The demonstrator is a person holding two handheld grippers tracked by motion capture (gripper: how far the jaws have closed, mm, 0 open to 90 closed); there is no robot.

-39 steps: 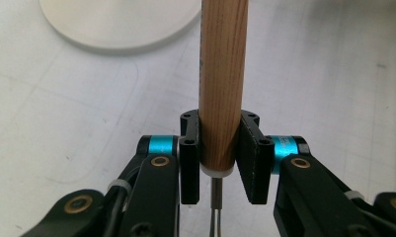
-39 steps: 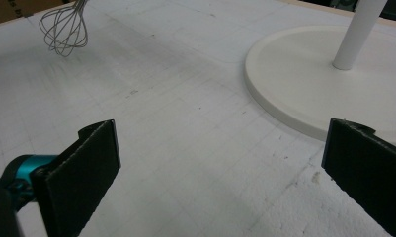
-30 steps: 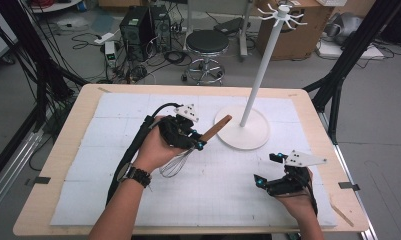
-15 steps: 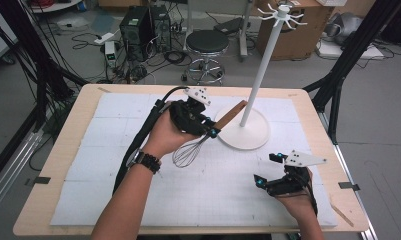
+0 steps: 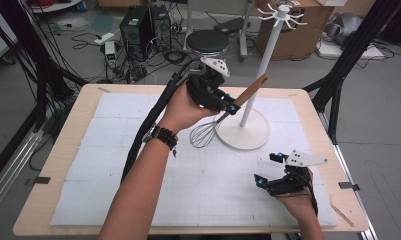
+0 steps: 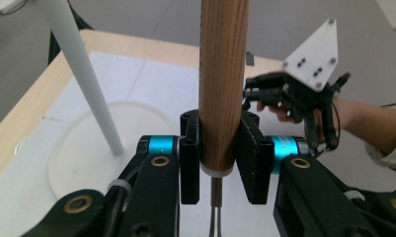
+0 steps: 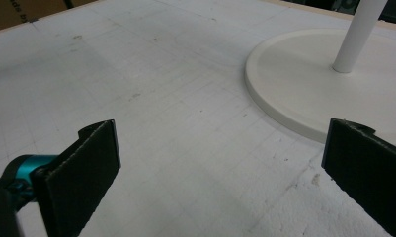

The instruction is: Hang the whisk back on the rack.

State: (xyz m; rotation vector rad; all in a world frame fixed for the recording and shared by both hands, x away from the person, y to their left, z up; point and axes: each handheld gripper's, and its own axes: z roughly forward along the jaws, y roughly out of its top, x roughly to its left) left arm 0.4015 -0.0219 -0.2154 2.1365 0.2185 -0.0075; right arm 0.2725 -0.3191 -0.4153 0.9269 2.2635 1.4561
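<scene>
So the count from where I'm standing: one whisk (image 5: 223,120), one white stand (image 5: 248,107) with a round base and a ring of hooks up top, one white mat (image 5: 138,165) over the wooden table (image 5: 53,165), and two grippers. The left gripper (image 5: 231,108) is clenched on the whisk's wooden handle, a pad pressed flat on each side just above the metal collar; the handle runs up and out past the jaw tips, and the wire loops hang below them, off the mat. In the left gripper view (image 6: 220,163) you get the handle dead centre between the pads, the stand's pole off to one side of the jaws and the other hand's gripper beyond the other side. The right gripper (image 5: 267,170) sits low over the mat near the table's front edge, jaws spread wide with nothing between them; its own view (image 7: 220,163) has bare mat in the gap and the stand's base just past the far pad. Hard to make out: the wire loops are cut off at the bottom of the left gripper view, and the stand's hooks are tiny and blurry in the high view.
</scene>
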